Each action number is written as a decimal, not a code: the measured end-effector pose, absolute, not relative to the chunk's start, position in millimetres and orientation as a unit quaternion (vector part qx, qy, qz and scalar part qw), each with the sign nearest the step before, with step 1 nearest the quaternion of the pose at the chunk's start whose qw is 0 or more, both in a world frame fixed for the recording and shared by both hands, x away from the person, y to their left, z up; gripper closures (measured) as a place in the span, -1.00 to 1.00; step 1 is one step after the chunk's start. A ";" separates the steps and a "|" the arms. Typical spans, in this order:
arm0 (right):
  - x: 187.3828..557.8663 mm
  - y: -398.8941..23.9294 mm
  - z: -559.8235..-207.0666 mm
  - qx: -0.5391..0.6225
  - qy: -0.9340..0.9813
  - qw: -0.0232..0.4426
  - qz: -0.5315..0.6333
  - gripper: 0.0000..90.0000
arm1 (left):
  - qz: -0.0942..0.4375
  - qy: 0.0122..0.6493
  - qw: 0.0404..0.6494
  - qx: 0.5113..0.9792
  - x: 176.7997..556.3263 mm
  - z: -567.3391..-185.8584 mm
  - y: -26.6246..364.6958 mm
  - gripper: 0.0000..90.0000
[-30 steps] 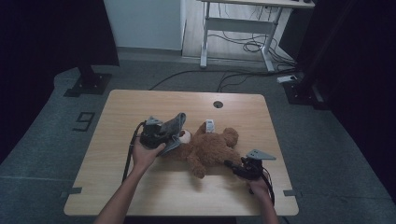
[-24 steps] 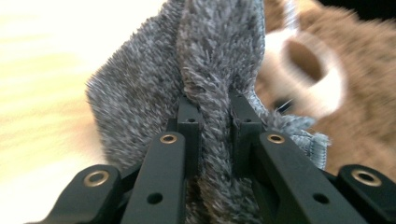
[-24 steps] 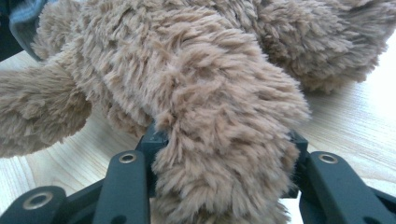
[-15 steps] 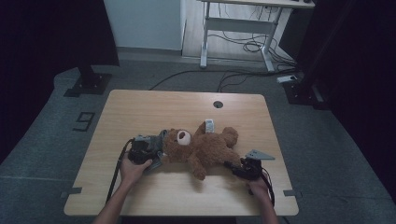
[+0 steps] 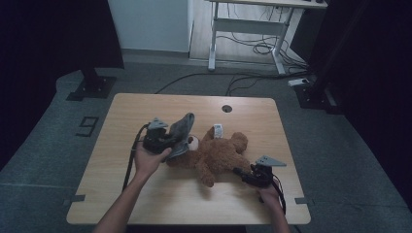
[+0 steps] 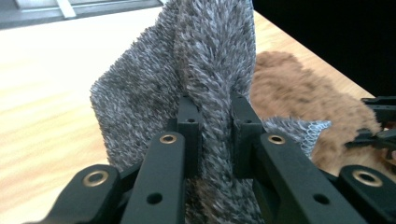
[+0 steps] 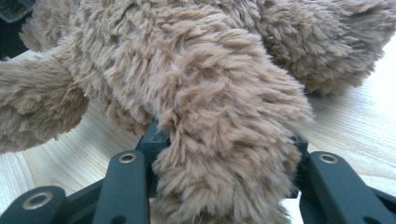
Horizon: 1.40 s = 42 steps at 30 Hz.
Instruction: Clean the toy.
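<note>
On the table (image 5: pixel 121 194), fuzzy brown teddy bear (image 5: pixel 221 153)

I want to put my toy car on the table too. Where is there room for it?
The table is bare along its far edge, behind the teddy bear, and down the left side beside the left gripper, which pinches a grey fuzzy cloth. The near strip between the two forearms is free too. The middle is crowded: bear, cloth, and the right gripper on the bear's leg.
</note>
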State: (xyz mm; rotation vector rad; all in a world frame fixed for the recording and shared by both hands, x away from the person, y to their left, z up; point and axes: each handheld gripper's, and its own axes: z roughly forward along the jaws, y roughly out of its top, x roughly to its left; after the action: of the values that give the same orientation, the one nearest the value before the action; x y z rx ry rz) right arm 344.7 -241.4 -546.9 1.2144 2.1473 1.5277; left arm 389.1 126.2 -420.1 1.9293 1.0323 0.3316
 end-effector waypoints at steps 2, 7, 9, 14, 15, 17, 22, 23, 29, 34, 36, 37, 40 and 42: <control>345.0 -241.8 -547.0 0.414 0.735 0.120 0.523 0.16 | 0.137 0.407 0.440 0.788 392.8 -418.5 112.5 0.70; 344.7 -242.4 -547.1 0.413 0.736 0.119 0.523 0.15 | 0.131 0.418 0.414 0.798 410.2 -429.2 94.7 0.70; 344.9 -242.1 -547.1 0.414 0.736 0.119 0.522 0.15 | 0.115 0.428 0.425 0.789 412.5 -436.4 98.8 0.71; 345.4 -240.6 -547.2 0.419 0.739 0.111 0.516 0.14 | 0.087 0.435 0.448 0.776 407.1 -447.6 116.9 0.71; 345.2 -240.4 -547.0 0.420 0.739 0.111 0.515 0.14 | 0.083 0.436 0.452 0.774 403.9 -449.7 121.3 0.71; 345.0 -239.6 -546.8 0.420 0.741 0.113 0.511 0.14 | 0.082 0.436 0.460 0.769 397.6 -453.0 126.1 0.72; 346.9 -232.1 -548.2 0.424 0.751 0.127 0.490 0.16 | 0.099 0.426 0.458 0.774 381.5 -455.2 129.4 0.72; 347.6 -230.1 -548.9 0.423 0.754 0.130 0.485 0.16 | 0.100 0.424 0.457 0.775 379.0 -455.6 129.6 0.72; 345.9 -230.3 -548.0 0.420 0.761 0.139 0.475 0.03 | 0.100 0.423 0.464 0.771 369.9 -459.9 131.9 0.73; 341.4 -235.5 -542.0 0.427 0.747 0.133 0.493 -0.40 | 0.090 0.422 0.476 0.766 364.8 -464.3 135.5 0.73; 340.2 -236.7 -537.8 0.423 0.748 0.135 0.493 -0.46 | 0.089 0.420 0.477 0.767 362.6 -465.0 136.8 0.73; 339.5 -236.8 -535.9 0.421 0.750 0.135 0.492 -0.47 | 0.089 0.420 0.478 0.766 361.0 -465.6 137.2 0.73; 338.1 -237.1 -528.8 0.409 0.760 0.139 0.485 -0.52 | 0.091 0.419 0.481 0.765 359.1 -466.8 137.5 0.73; 337.9 -240.2 -525.6 0.402 0.765 0.134 0.485 -0.55 | 0.089 0.421 0.483 0.763 358.8 -467.4 137.9 0.73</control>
State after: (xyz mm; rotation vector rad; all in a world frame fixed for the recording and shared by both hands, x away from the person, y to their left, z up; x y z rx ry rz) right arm 337.9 -240.2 -525.6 1.1659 2.2170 1.4046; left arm 358.8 137.9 -467.4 1.8580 1.0248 0.2159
